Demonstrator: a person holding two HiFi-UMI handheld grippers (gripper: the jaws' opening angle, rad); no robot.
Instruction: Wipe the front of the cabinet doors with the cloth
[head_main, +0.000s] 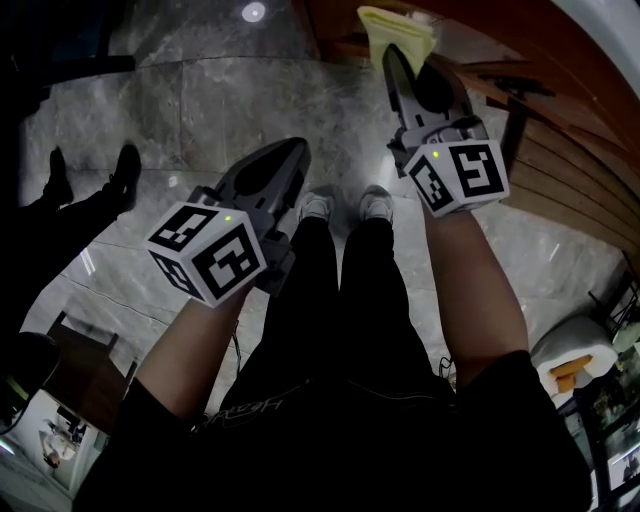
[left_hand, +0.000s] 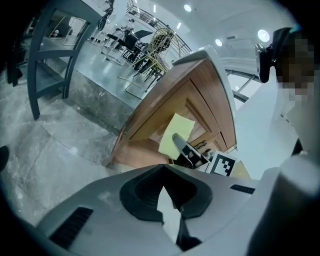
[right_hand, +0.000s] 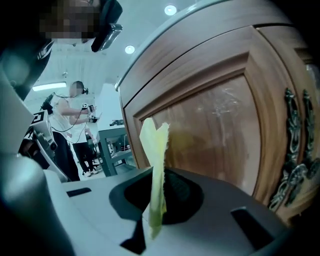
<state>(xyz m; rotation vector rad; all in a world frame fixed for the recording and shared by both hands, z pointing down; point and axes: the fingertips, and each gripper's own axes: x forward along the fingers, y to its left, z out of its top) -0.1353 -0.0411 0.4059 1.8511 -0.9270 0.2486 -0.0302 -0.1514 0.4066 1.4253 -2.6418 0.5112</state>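
A yellow cloth (head_main: 395, 30) is pinched in my right gripper (head_main: 396, 58), which is shut on it and held up against the wooden cabinet (head_main: 570, 160) at the upper right. In the right gripper view the cloth (right_hand: 155, 145) stands on edge out of the right gripper (right_hand: 157, 200), close to the brown door panel (right_hand: 215, 130). My left gripper (head_main: 296, 152) hangs lower over the floor, shut with nothing in it. The left gripper (left_hand: 165, 187) faces the cabinet (left_hand: 195, 95), and the cloth (left_hand: 176, 134) lies flat on the door.
Ornate metal handles (right_hand: 295, 150) sit at the door's right edge. Grey marble floor (head_main: 200, 100) spreads to the left, with a bystander's shoes (head_main: 125, 170) on it. A dark table frame (left_hand: 50, 60) and chairs stand further off. Another person (right_hand: 75, 125) stands behind.
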